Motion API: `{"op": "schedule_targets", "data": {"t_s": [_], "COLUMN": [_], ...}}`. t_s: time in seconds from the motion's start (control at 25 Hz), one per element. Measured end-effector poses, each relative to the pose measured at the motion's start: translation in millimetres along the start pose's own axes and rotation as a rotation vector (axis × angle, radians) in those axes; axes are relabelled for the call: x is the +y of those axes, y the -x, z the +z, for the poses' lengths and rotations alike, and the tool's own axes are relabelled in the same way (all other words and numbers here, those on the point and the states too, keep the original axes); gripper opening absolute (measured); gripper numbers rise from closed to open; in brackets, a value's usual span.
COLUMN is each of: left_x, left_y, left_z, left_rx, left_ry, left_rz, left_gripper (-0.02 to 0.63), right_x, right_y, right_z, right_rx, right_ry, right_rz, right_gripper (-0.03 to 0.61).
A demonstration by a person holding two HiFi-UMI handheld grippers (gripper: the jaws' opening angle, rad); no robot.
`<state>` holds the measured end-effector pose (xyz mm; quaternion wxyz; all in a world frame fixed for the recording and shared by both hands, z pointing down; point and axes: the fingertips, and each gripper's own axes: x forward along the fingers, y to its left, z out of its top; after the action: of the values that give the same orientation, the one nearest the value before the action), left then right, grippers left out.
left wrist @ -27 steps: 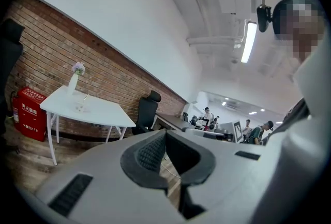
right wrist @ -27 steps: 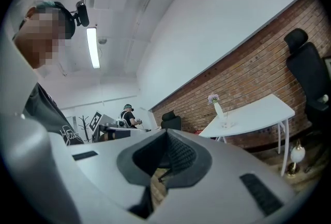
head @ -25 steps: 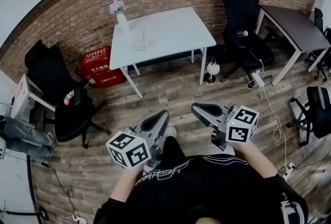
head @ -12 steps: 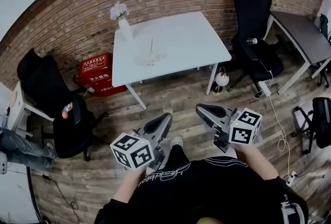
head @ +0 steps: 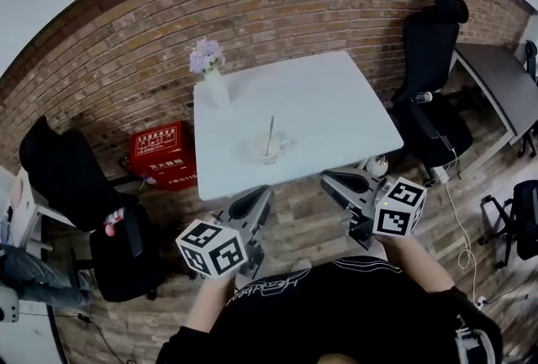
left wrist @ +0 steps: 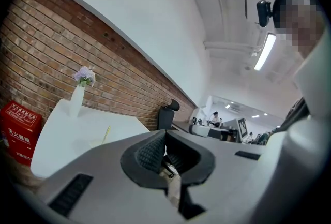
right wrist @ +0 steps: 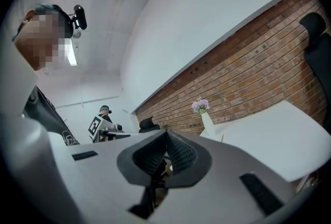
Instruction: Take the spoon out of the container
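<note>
On the white tabletop, the spoon stands handle-up in the small pale container, untouched; the whole task remains. The left gripper and right gripper are short of the table's near edge, both jaws pressed together on nothing. Only the head view shows the container clearly; the right gripper view gives the flower vase in profile.

White table: one is standing against the brick wall.
Vase of flowers: one is standing on the white table's far left corner.
Container: one is sitting near the white table's front edge.
Spoon: one is leaning in the container.
Red box: one is sitting left of the white table.
Black chairs: three are showing, one left of the white table, two right.
Grippers: two are hovering before the white table, the left gripper and the right gripper.
</note>
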<state>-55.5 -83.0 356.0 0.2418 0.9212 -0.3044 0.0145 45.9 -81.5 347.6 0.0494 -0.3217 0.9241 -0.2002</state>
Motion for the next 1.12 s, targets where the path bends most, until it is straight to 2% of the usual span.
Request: {"op": "schedule_targets", "data": {"t_s": [0.24, 0.48, 1.12], "left_x": [41, 67, 177], "left_y": [-28, -52, -116], "left_z": [18, 19, 58], "left_rx": [0.013, 0.028, 0.045], "left_ry": [0.014, 0.027, 0.094], "left_rz": [-0.026, -0.023, 0.094], "left_gripper": [0.005, 0.005, 0.005], "right_x": [-37, -66, -188], "right_y": [-25, -43, -139], "right_z": [12, 14, 29], "right_rx": [-0.006, -0.003, 0.074], "right_ry": [-0.021, -0.03, -0.097], "right_rz": [-0.051, -0.054, 0.004], "right_gripper": [-0.003, -0.003, -0.003]}}
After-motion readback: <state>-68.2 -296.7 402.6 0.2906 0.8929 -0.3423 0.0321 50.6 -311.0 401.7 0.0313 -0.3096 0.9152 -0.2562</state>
